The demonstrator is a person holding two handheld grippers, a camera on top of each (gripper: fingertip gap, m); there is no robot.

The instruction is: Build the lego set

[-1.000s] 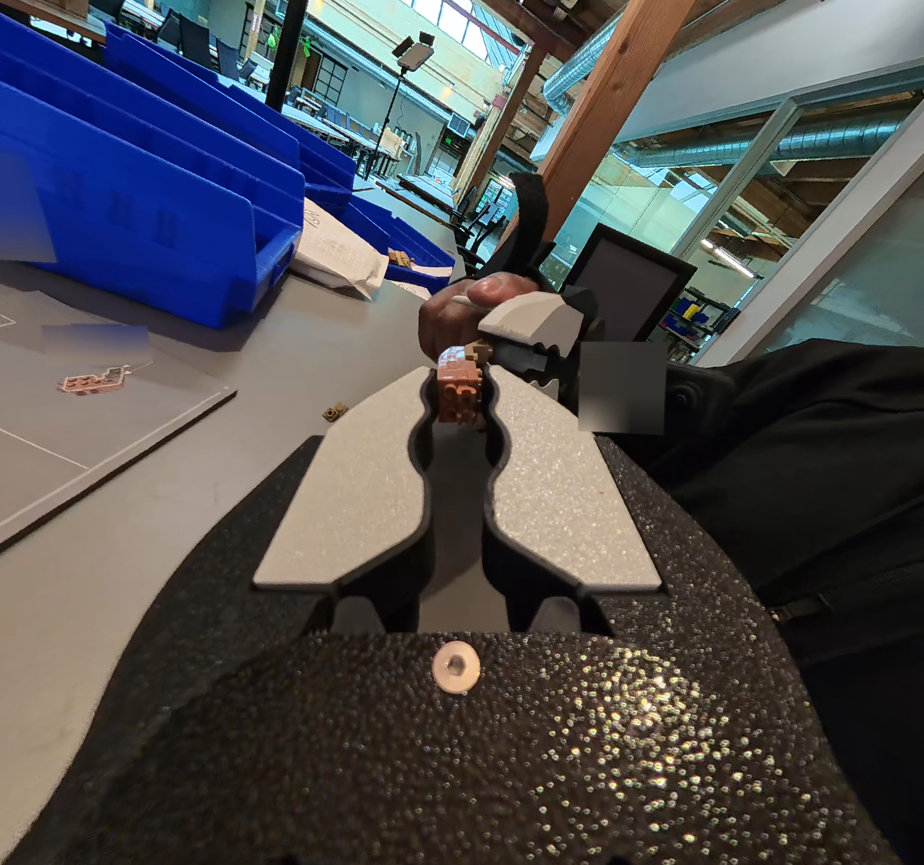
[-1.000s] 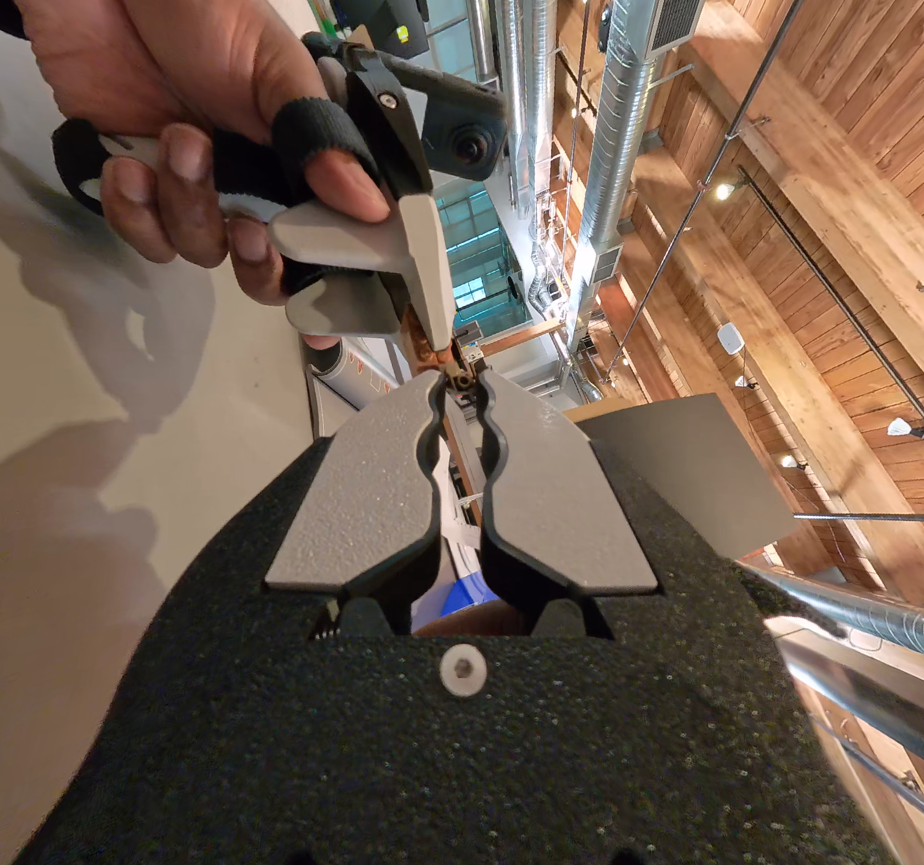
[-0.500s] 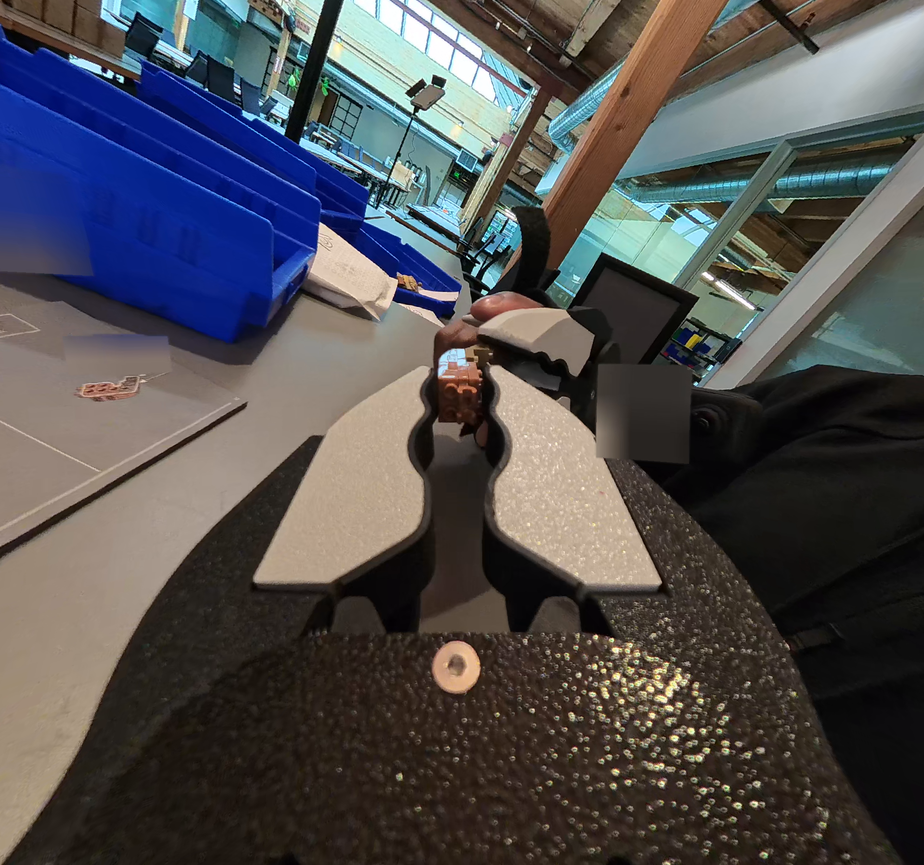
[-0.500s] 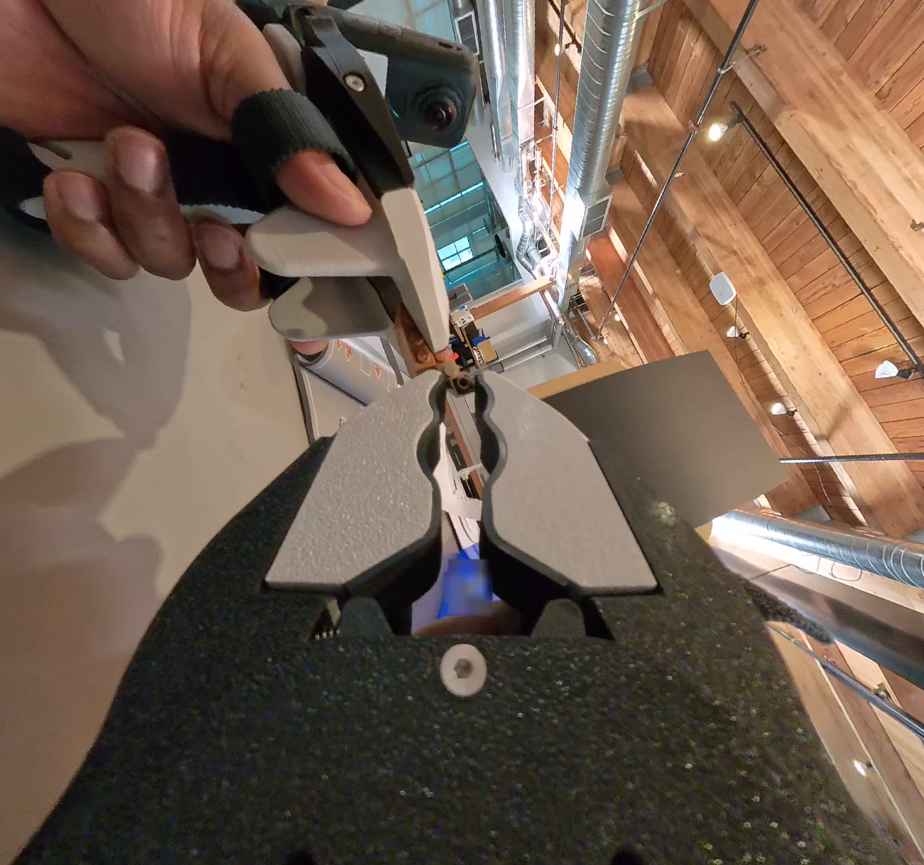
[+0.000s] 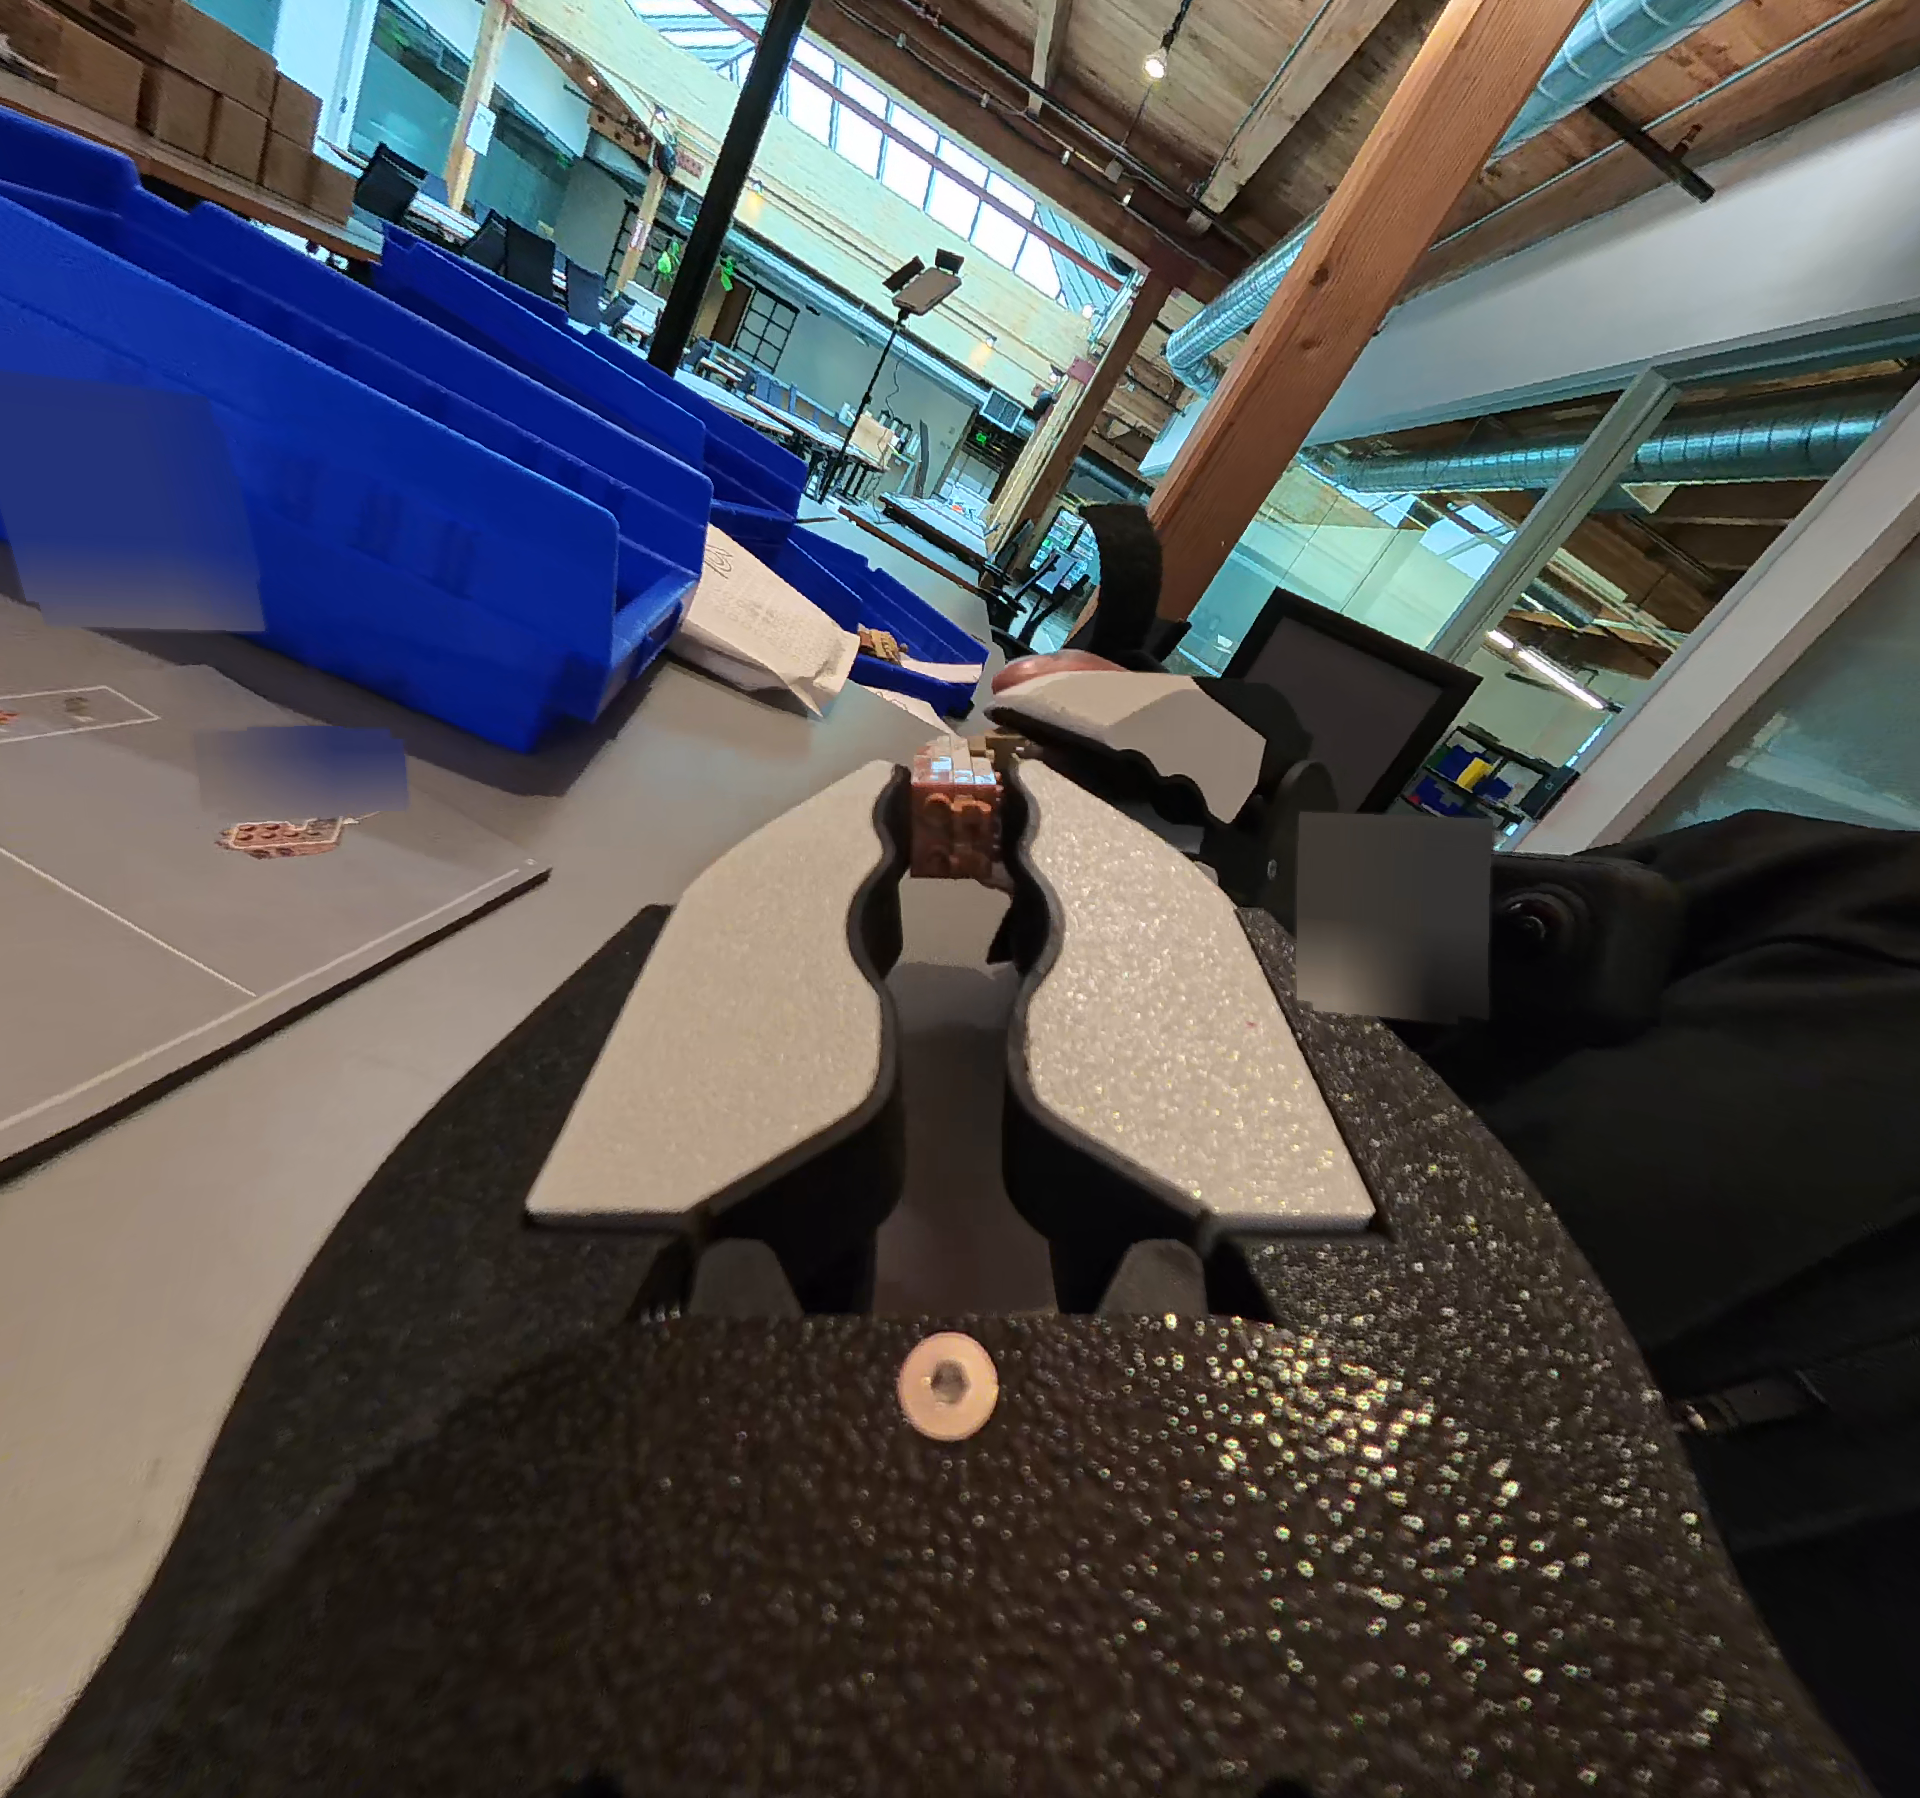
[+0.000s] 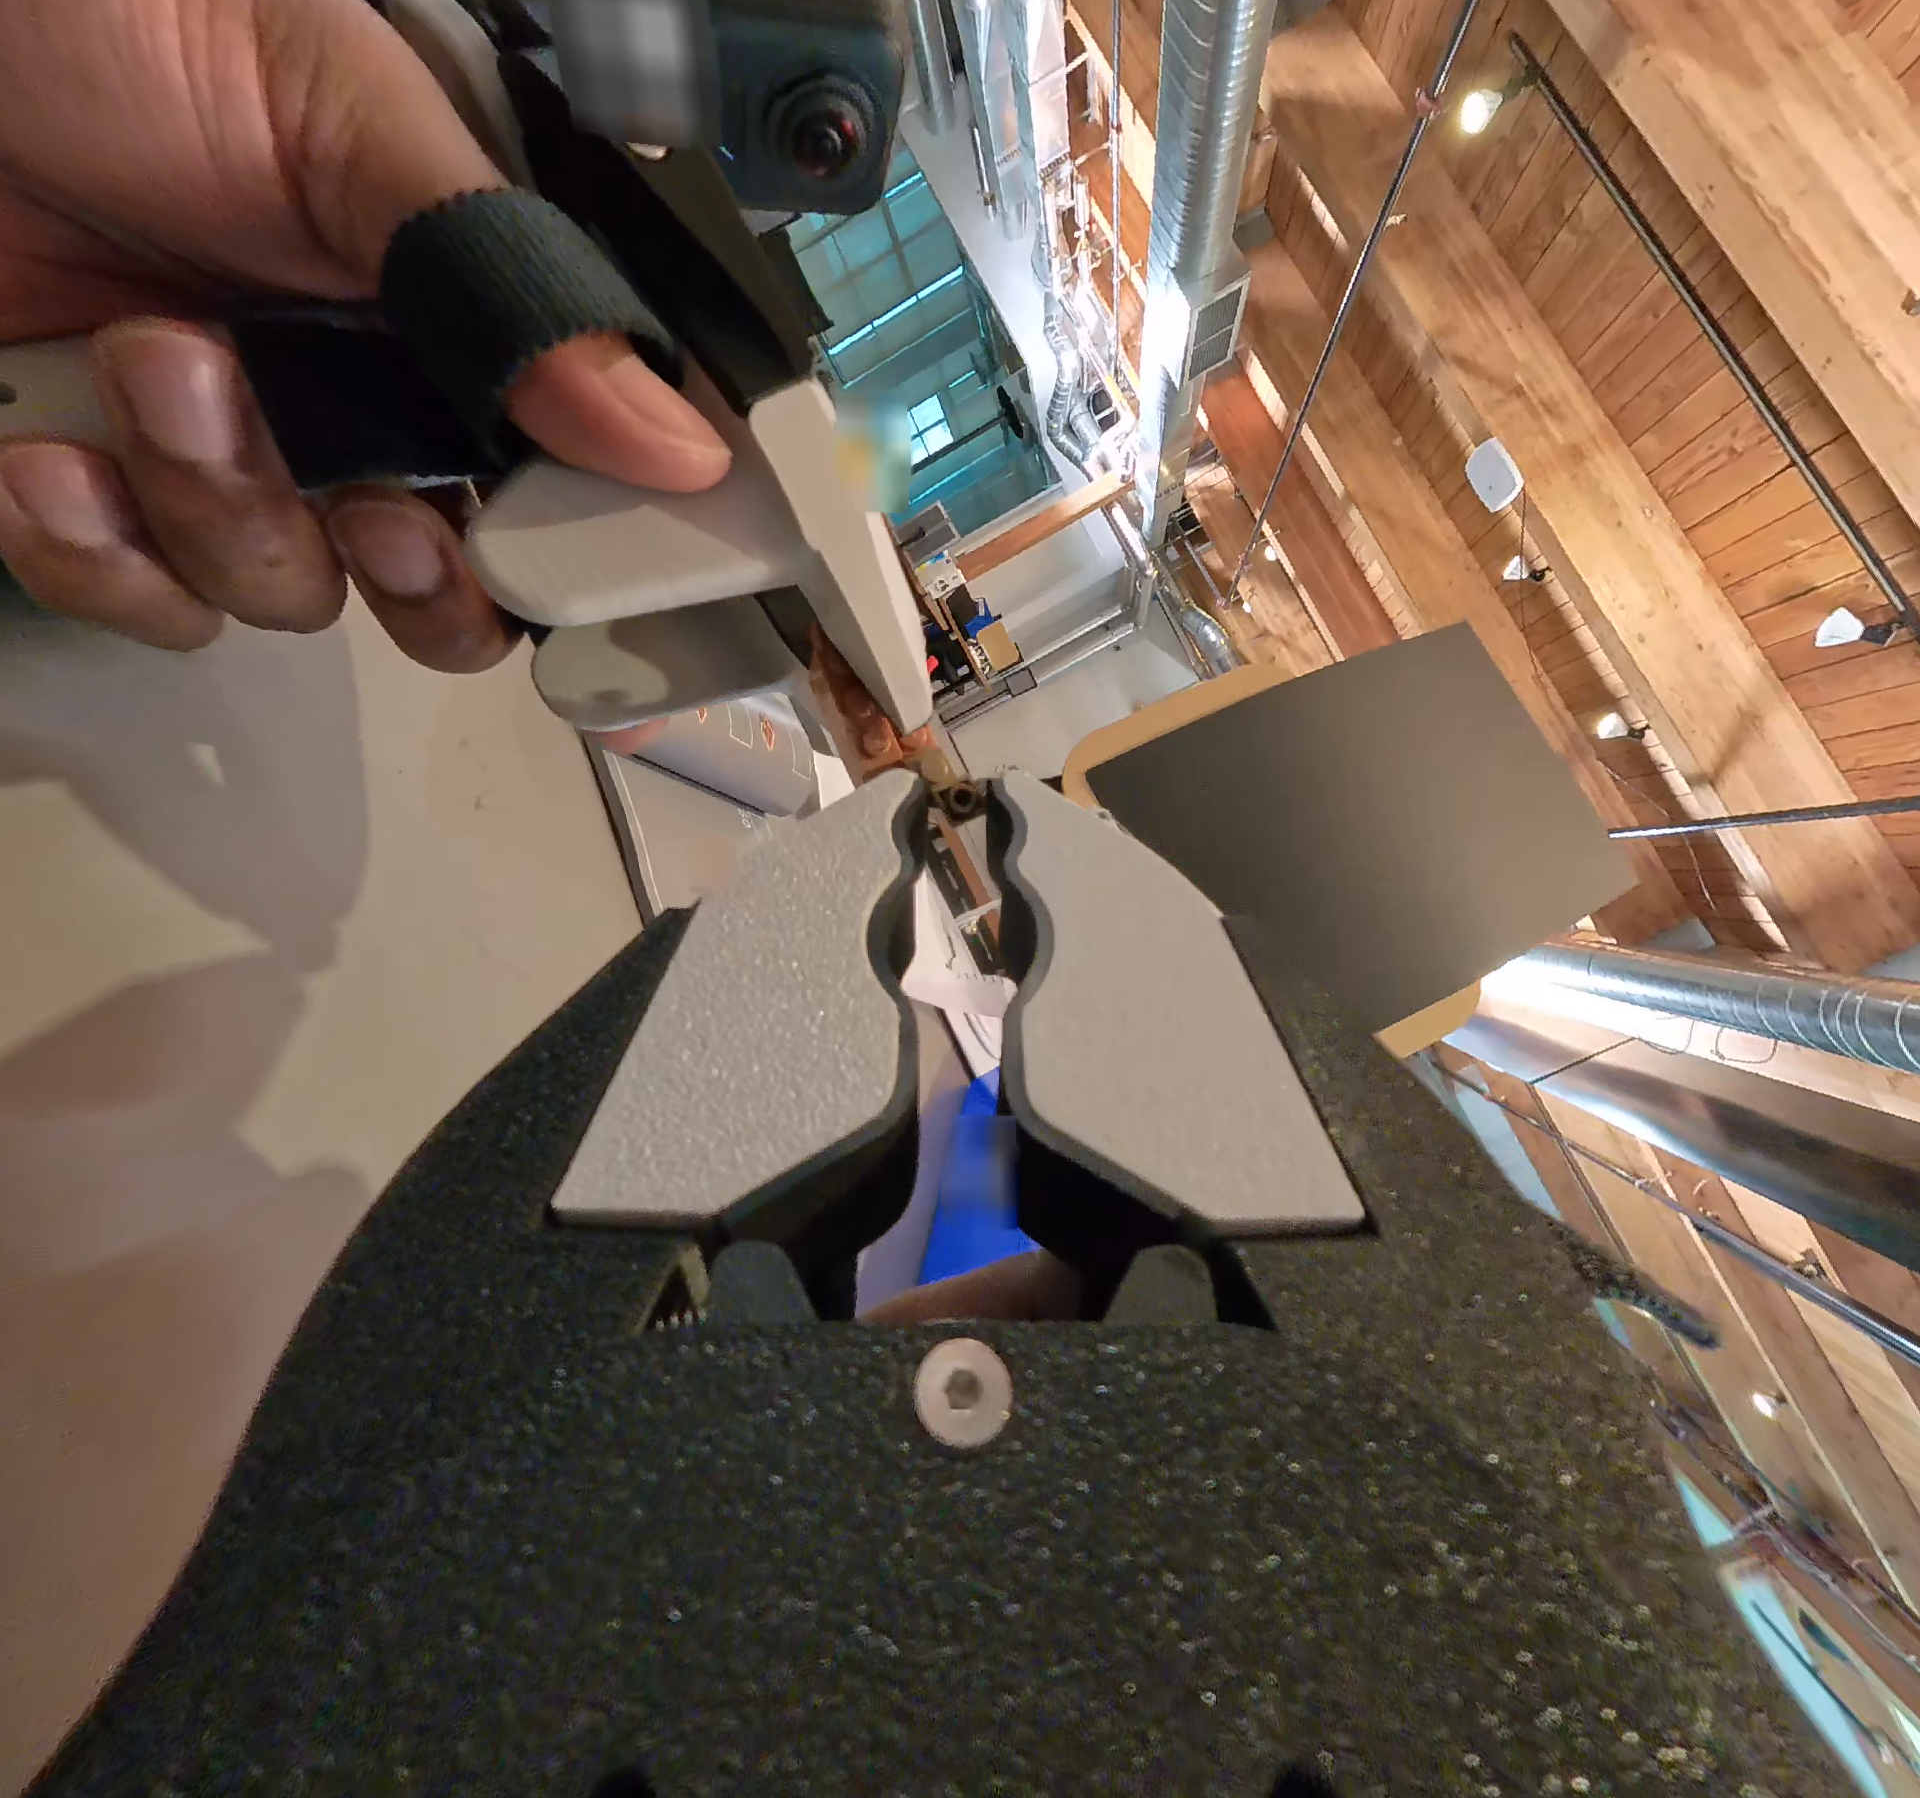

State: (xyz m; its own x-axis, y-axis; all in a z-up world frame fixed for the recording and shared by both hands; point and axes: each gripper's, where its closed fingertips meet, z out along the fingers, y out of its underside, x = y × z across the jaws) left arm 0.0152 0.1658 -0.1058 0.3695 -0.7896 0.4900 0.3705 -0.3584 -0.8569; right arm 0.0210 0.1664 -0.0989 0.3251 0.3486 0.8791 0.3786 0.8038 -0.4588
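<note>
My left gripper [image 5: 954, 818] is shut on a small reddish-brown brick assembly [image 5: 956, 813], both pads pressed on its sides, held above the grey table [image 5: 665, 782]. My right gripper [image 6: 958, 798] is shut on a small tan brick piece [image 6: 954, 794] at its fingertips. The tan piece [image 5: 1000, 742] meets the far top edge of the brown assembly. In the left wrist view the right gripper [image 5: 1023, 746] comes in from the right. In the right wrist view the left gripper [image 6: 883, 709], held in a hand [image 6: 208, 242], comes from the upper left with the brown assembly [image 6: 862, 709].
Blue bins [image 5: 364, 460] stand in rows at the left. A grey mat [image 5: 156, 938] with a small brick build [image 5: 281, 832] lies at the left. Folded paper [image 5: 758, 626] lies by the bins. A dark monitor [image 5: 1351, 699] and a person's black sleeve [image 5: 1714, 1073] are at the right. My left and right fingertips are right by each other.
Both grippers have tilted a little and stayed together, the tan piece still against the brown assembly. Both grasps are unchanged.
</note>
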